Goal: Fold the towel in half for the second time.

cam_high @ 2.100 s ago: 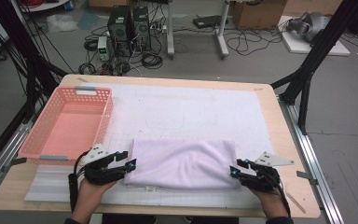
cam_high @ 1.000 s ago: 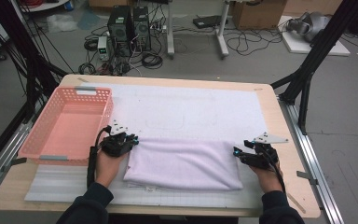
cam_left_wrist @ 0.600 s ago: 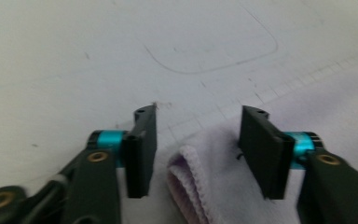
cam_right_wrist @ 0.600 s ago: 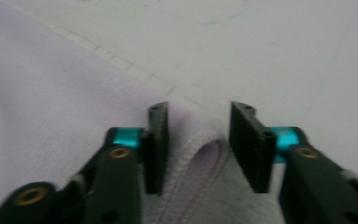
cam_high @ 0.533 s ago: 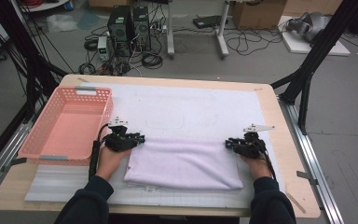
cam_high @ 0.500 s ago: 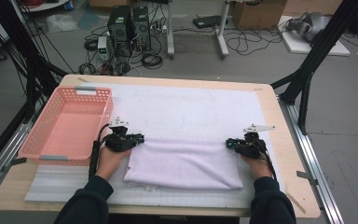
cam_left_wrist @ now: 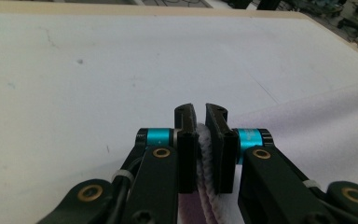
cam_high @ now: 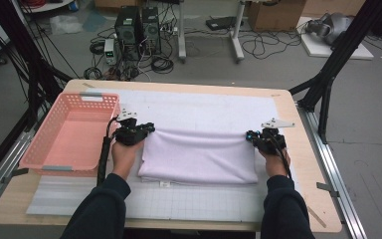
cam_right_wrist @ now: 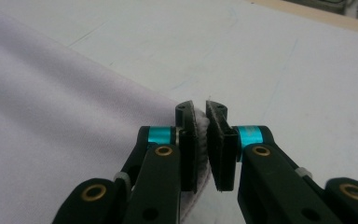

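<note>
Both grippers are clamped on the far corners of the towel [cam_high: 199, 157], which lies folded on the white mat [cam_high: 214, 107] just right of the pink basket [cam_high: 69, 134]. The left gripper [cam_high: 146, 130] pinches the towel's far left corner; in the left gripper view its jaws are nearly together with a bunched fold of towel [cam_left_wrist: 205, 158] pressed between the pads. The right gripper [cam_high: 252, 138] has the far right corner, jaws likewise squeezed on the hem [cam_right_wrist: 200, 135]. Both sets of jaws have just been closing onto the cloth.

The step looks like a fold of the far edge. To do it well, lift both corners together and level, keeping the edge taut between them, so that the layers underneath do not drag.

Beyond the towel the mat is bare to its far edge, giving good room. The basket wall sits just beside the left hand [cam_high: 124, 154], so that side is tight. The table edge [cam_high: 306, 149] is near the right gripper.
</note>
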Available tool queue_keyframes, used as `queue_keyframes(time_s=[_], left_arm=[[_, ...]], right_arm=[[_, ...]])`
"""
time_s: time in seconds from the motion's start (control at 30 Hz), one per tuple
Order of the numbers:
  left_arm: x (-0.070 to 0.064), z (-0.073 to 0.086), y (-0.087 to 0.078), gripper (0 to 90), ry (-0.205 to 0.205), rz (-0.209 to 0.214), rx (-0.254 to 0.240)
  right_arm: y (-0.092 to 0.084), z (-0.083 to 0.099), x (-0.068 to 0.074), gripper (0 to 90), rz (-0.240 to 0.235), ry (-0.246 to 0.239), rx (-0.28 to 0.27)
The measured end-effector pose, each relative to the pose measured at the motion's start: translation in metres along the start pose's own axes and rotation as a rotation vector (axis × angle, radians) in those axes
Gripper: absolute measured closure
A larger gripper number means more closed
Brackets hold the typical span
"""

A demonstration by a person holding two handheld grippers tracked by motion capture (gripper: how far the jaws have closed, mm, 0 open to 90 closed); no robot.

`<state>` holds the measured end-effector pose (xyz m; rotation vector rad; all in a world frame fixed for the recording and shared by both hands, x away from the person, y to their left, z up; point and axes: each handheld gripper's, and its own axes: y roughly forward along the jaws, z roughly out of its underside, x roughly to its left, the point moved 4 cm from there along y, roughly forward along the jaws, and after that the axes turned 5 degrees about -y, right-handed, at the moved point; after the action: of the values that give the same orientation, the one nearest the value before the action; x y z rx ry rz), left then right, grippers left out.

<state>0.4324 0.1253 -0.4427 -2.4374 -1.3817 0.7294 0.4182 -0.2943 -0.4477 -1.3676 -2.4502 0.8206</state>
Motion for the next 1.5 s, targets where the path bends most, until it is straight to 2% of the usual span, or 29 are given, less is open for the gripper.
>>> queue_keyframes(time_s=[0.13,0.2,0.23,0.27,0.3,0.33,0.37,0.43,0.5,0.53,0.6,0.63,0.73,0.8,0.87,0.97,1.07,1.1,1.23,1.37,1.43,1.5], left_arm=[[-0.001,-0.008,0.010,82.8,0.009,-0.023,-0.037],[0.000,-0.005,0.014,81.7,0.007,-0.032,-0.026],[0.001,-0.002,0.016,78.1,0.014,-0.042,-0.003],[0.002,0.000,0.016,68.7,0.020,-0.064,0.021],[0.002,0.001,0.015,59.6,0.027,-0.067,0.028],[0.001,0.001,0.012,56.0,0.042,-0.060,0.033],[0.000,0.001,0.008,54.3,0.062,-0.063,0.029],[-0.004,0.001,0.000,51.6,0.072,-0.046,0.013],[-0.008,0.003,-0.007,52.1,0.098,-0.030,0.015],[-0.010,0.004,-0.011,52.6,0.106,-0.020,0.027],[-0.017,0.009,-0.016,53.3,0.137,0.004,0.066],[-0.022,0.013,-0.019,55.8,0.154,0.021,0.056],[-0.031,0.025,-0.024,63.2,0.191,0.049,0.089],[-0.035,0.034,-0.027,65.9,0.199,0.060,0.110],[-0.037,0.041,-0.028,68.9,0.208,0.065,0.153],[-0.041,0.048,-0.034,71.1,0.209,0.084,0.156],[-0.043,0.059,-0.038,71.4,0.209,0.088,0.190],[-0.043,0.063,-0.039,72.1,0.196,0.088,0.191],[-0.042,0.071,-0.045,77.9,0.199,0.085,0.206],[-0.041,0.077,-0.057,83.4,0.203,0.082,0.208],[-0.040,0.080,-0.063,85.5,0.211,0.078,0.219],[-0.040,0.082,-0.067,87.3,0.229,0.069,0.229]], right_arm=[[0.009,-0.010,-0.008,83.5,0.050,0.007,-0.002],[0.014,-0.014,-0.010,83.3,0.075,0.020,0.001],[0.018,-0.014,-0.010,82.8,0.076,0.031,0.011],[0.021,-0.014,-0.009,81.3,0.083,0.030,0.015],[0.024,-0.014,-0.007,76.6,0.093,0.021,0.021],[0.025,-0.013,-0.005,68.7,0.103,0.028,0.027],[0.026,-0.013,-0.005,61.2,0.104,0.039,0.024],[0.022,-0.014,-0.005,53.7,0.109,0.058,0.010],[0.016,-0.017,-0.004,49.5,0.117,0.047,0.004],[0.013,-0.018,-0.002,48.9,0.104,0.048,-0.002],[0.005,-0.022,0.004,48.2,0.055,0.040,-0.011],[0.002,-0.022,0.008,47.8,0.038,0.027,-0.004],[-0.008,-0.022,0.022,48.4,-0.025,0.012,0.013],[-0.014,-0.015,0.032,50.5,-0.068,0.010,-0.009],[-0.016,-0.003,0.040,55.1,-0.100,0.004,0.019],[-0.019,0.014,0.050,64.9,-0.158,-0.026,0.062],[-0.025,0.026,0.057,68.7,-0.218,-0.024,0.061],[-0.026,0.029,0.060,68.7,-0.230,-0.039,0.067],[-0.032,0.039,0.066,68.1,-0.243,-0.105,0.123],[-0.042,0.048,0.062,64.8,-0.191,-0.150,0.130],[-0.047,0.052,0.056,62.4,-0.167,-0.142,0.132],[-0.052,0.056,0.048,62.5,-0.159,-0.113,0.133]])
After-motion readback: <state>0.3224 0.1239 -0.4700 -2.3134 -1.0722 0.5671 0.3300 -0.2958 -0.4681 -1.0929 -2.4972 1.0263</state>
